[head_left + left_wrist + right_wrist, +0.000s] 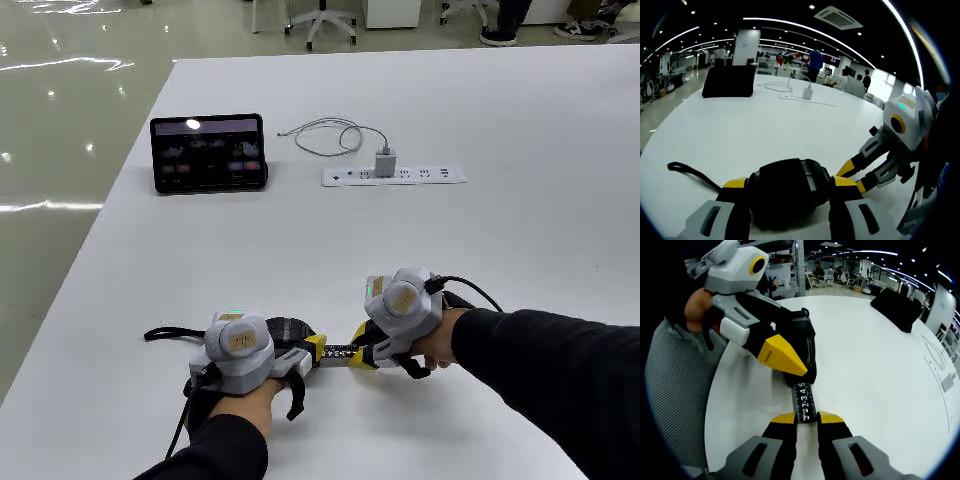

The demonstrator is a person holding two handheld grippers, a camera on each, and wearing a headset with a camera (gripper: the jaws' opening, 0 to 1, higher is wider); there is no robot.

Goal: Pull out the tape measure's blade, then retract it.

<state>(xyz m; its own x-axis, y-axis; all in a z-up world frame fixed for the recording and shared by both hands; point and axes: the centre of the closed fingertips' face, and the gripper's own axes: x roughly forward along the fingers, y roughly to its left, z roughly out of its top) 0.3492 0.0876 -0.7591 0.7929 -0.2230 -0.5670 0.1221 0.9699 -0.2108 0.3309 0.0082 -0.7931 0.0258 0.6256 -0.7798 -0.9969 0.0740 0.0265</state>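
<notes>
The black tape measure [287,330] lies on the white table [330,240] near its front edge, its wrist strap [165,333] trailing left. My left gripper [300,350] is shut on the case [790,192], one yellow-tipped finger [735,183] on each side. A short length of marked blade [338,353] sticks out to the right. My right gripper [360,357] is shut on the blade's end [804,402], close to the case [802,350]. The left gripper [750,300] shows in the right gripper view and the right gripper [890,150] in the left gripper view.
A dark tablet [208,152] stands at the back left. A white power strip [395,176] with a plugged-in charger [386,160] and looped cable [325,135] lies behind. The table's left edge [90,240] drops to a glossy floor. Open tabletop stretches to the right.
</notes>
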